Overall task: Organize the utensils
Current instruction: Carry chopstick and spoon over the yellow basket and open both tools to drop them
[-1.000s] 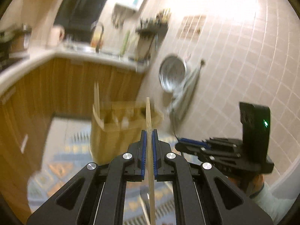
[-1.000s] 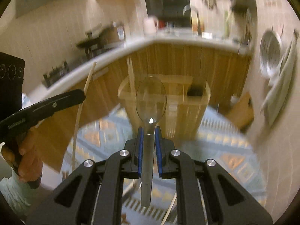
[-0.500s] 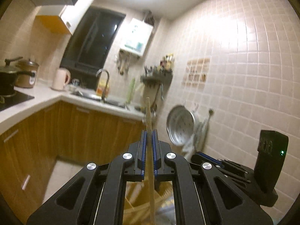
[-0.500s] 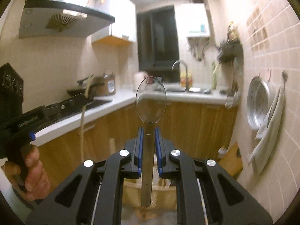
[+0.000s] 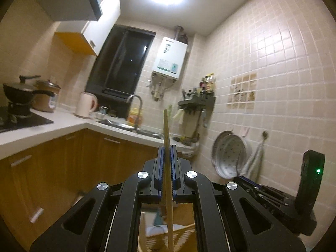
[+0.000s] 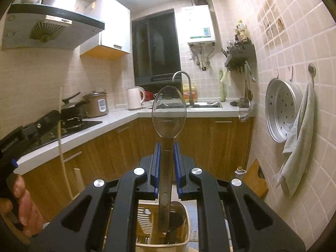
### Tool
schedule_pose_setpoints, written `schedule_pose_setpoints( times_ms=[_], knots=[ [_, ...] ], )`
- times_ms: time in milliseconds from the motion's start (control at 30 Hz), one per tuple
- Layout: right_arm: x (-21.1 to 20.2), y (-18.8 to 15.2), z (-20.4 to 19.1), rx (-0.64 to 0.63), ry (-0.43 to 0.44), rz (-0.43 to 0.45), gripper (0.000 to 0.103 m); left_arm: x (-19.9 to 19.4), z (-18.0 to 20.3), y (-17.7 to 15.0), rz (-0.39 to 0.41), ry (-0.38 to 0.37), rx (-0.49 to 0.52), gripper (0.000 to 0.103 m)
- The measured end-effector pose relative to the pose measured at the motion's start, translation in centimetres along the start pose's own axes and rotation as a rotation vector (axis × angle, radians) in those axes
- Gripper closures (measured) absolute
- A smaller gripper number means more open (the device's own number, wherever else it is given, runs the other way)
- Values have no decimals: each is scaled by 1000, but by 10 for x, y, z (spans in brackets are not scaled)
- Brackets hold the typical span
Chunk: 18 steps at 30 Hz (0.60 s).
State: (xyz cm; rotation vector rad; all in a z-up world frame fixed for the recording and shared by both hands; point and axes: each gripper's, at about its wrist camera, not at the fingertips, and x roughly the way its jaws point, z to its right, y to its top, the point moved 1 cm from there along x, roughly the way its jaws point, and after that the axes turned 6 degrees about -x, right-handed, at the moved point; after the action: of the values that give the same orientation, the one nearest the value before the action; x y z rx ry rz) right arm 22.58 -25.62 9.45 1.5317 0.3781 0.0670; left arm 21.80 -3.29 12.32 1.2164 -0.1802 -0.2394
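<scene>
A slim pale wooden chopstick (image 5: 167, 159) stands upright, pinched in the left gripper (image 5: 167, 153); a smooth, shiny metal spoon (image 6: 168, 113) stands bowl-up, clamped in the right gripper (image 6: 167, 153). Directly below hangs a slotted beige plastic utensil caddy (image 6: 184, 231), already holding some items. Judging by this, both pieces remain to be dropped in.

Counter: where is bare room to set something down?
Bare: the corner patch in front of the kettle, between hob and sink. Crowded: the counter end right of the sink, under the rack.
</scene>
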Motion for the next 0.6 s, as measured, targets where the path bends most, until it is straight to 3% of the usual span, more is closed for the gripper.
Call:
schedule_pose_setpoints(
  times_ms=[233,600],
  knots=[
    [16,-22,0,6,-25,-2,93,12,-5,-22,-4,62,61,99],
    [11,-36,5,34,2,-14,92,1,-6,-37,-17,76,83,97]
  ],
)
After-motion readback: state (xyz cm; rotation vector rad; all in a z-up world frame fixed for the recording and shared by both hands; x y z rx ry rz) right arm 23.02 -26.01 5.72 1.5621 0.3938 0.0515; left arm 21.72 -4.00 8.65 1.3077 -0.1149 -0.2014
